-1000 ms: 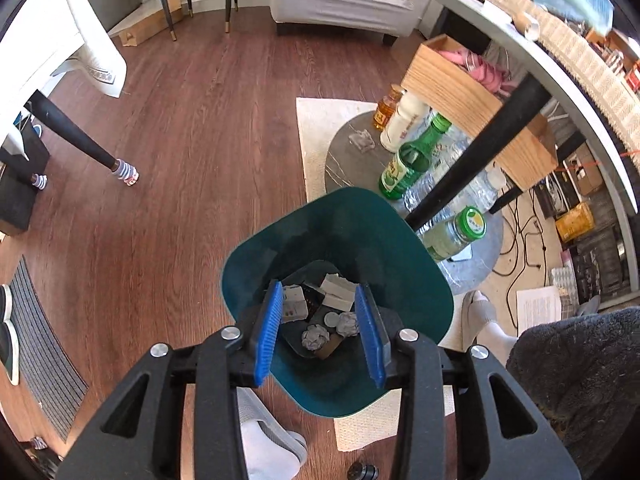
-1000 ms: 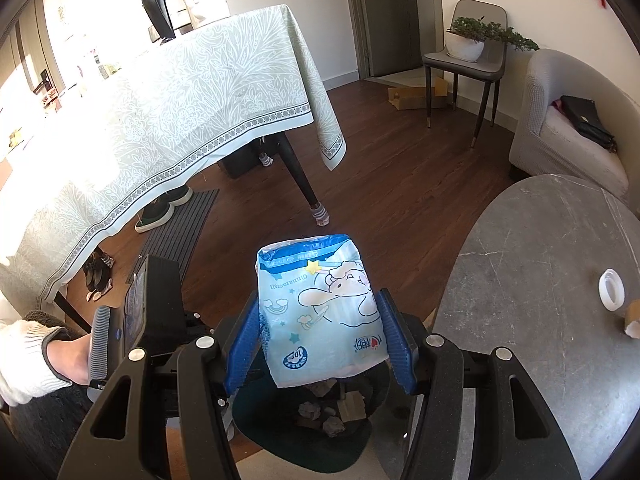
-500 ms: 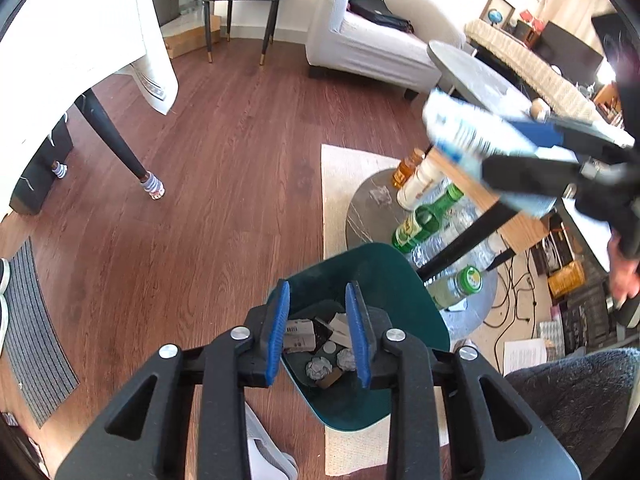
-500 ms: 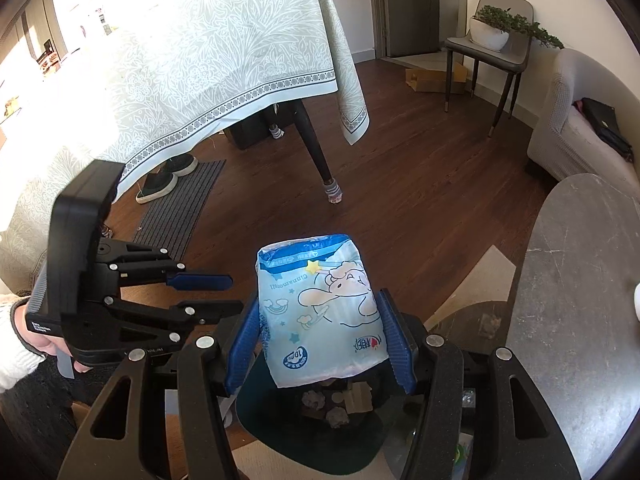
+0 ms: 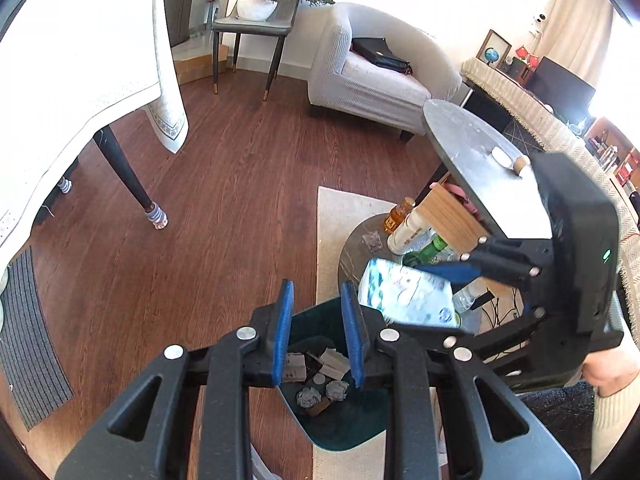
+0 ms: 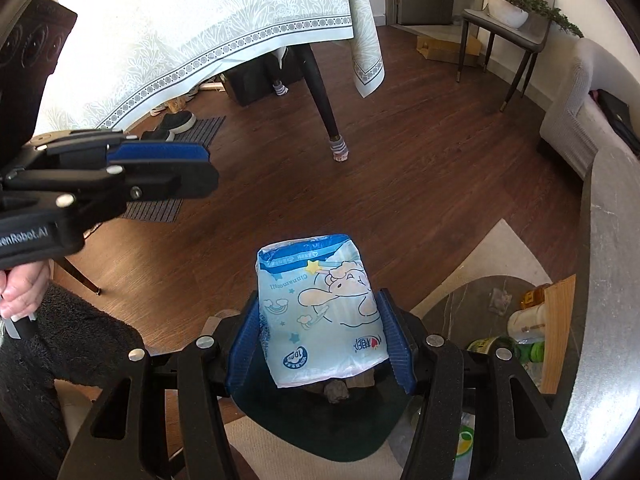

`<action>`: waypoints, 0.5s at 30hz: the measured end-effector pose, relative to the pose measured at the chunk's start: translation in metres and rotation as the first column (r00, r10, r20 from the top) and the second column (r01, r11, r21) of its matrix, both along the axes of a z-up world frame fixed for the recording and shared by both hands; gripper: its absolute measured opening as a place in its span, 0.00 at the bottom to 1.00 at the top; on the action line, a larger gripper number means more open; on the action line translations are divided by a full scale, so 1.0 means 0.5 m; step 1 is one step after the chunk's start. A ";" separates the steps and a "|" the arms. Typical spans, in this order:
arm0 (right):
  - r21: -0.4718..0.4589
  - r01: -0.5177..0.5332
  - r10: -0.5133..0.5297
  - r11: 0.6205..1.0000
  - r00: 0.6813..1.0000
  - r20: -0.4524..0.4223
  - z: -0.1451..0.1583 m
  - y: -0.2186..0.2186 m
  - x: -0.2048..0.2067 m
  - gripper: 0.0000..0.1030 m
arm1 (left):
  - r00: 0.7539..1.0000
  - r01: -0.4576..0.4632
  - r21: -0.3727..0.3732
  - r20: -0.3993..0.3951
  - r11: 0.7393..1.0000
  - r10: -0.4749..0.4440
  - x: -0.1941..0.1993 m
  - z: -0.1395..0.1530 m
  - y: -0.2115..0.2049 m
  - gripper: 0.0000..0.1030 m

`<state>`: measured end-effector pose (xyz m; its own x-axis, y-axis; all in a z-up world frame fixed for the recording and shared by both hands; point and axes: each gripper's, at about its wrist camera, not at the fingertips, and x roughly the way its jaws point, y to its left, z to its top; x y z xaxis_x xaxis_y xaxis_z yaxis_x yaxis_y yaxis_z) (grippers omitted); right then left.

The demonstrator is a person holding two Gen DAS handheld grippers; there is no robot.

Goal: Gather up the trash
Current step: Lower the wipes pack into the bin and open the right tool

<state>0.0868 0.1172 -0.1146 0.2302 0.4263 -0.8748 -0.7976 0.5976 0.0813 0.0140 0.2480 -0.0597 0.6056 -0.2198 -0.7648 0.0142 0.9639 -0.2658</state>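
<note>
A dark green bin (image 5: 344, 428) stands on the floor with crumpled paper (image 5: 308, 396) and scraps inside. My left gripper (image 5: 317, 286) hangs above its near rim. Its jaws are closing to their narrowest, and nothing is between them. My right gripper (image 6: 318, 300) is shut on a blue-and-white plastic pack (image 6: 320, 320) printed with a cartoon dog, right over the bin (image 6: 320, 428). In the left wrist view the pack (image 5: 408, 296) and the right gripper (image 5: 400, 294) come in from the right. The left gripper (image 6: 208, 168) shows at the left of the right wrist view.
A low round grey table (image 5: 360, 240) with several bottles stands behind the bin. A taller grey table (image 5: 472, 152) and a wooden box (image 5: 452, 216) overhang it. A cloth-covered table's leg (image 5: 128, 176) stands left, an armchair (image 5: 372, 76) far back. A person's hand (image 5: 608, 372) holds the right gripper.
The left gripper has risen and tilted up while its jaws narrowed. The right gripper has come down with the pack, closer over the bin and into the left wrist view.
</note>
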 end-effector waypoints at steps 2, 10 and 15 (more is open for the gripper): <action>-0.009 -0.006 0.006 1.000 1.000 -0.017 -0.017 0.002 -0.006 0.56 | 1.000 -0.002 -0.003 0.011 1.000 0.002 0.002 0.009 0.001 0.25; -0.103 -0.060 0.055 0.993 0.997 -0.055 -0.090 0.015 -0.032 0.56 | 0.997 -0.024 -0.003 0.069 1.000 0.025 0.012 0.059 -0.004 0.25; -0.149 -0.081 0.072 0.986 0.995 -0.069 -0.122 0.012 -0.047 0.56 | 0.995 -0.018 -0.002 0.094 1.000 0.018 0.018 0.082 -0.022 0.25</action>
